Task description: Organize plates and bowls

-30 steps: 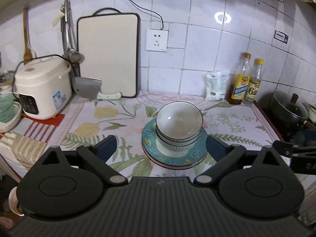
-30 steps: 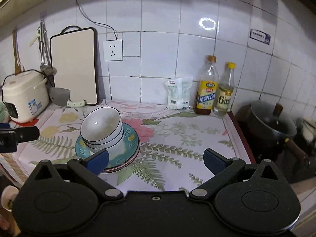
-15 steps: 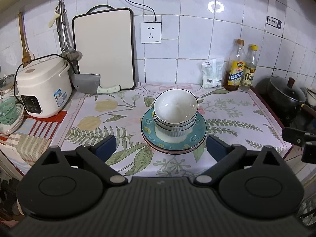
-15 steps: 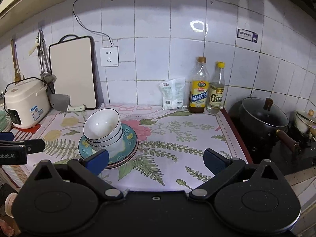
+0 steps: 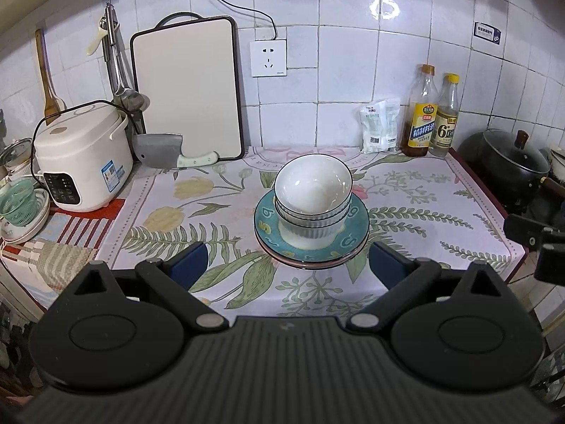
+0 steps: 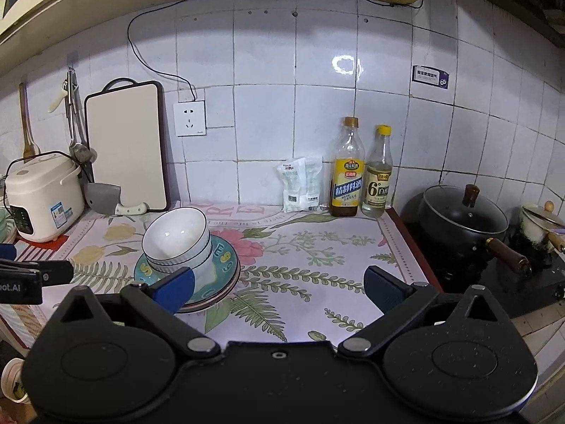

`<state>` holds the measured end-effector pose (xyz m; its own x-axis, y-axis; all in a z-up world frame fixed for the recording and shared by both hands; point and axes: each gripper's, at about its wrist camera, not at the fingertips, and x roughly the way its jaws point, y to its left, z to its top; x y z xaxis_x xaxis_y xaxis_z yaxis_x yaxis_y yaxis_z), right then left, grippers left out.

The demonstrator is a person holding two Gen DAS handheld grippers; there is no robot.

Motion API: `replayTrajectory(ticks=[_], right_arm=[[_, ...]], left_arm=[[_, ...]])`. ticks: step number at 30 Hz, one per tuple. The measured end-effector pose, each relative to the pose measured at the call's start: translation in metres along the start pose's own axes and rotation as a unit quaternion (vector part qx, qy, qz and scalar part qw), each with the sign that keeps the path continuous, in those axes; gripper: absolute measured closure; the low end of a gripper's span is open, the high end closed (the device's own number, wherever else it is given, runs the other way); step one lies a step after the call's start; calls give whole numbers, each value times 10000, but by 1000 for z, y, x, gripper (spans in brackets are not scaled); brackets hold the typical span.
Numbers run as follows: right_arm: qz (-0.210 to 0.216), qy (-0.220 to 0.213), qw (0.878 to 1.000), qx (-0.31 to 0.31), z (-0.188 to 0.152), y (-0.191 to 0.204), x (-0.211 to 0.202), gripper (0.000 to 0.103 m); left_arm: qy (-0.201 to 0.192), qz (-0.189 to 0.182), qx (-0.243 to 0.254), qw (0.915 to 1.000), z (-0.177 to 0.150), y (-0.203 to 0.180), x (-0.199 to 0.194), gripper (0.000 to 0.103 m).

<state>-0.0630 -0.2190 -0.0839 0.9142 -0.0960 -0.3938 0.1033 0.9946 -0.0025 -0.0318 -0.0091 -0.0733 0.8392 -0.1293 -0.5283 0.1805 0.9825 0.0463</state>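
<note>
Stacked white bowls (image 5: 312, 194) sit nested on teal plates (image 5: 310, 243), just ahead of the wide-open, empty left gripper (image 5: 286, 265); the right gripper (image 6: 279, 288), equally spread, holds nothing. Stacking looks complete; next, likely withdrawal.

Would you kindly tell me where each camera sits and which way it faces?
Left wrist: on the left gripper, facing the tiled wall, stacked bowls dead ahead; own open jaws show.
Right wrist: on the right gripper, further right, facing the same wall, black pot alongside; own open jaws show.
Shared: bowls, teal plate, bottles.
</note>
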Motion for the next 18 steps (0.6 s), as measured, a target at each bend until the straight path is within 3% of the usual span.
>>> replayTrajectory(ticks=[18], right_arm=[[-119, -162, 9998, -55, -4, 3, -1, 0]], left_arm=[[-19, -2, -46, 10000, -3, 0, 2, 4]])
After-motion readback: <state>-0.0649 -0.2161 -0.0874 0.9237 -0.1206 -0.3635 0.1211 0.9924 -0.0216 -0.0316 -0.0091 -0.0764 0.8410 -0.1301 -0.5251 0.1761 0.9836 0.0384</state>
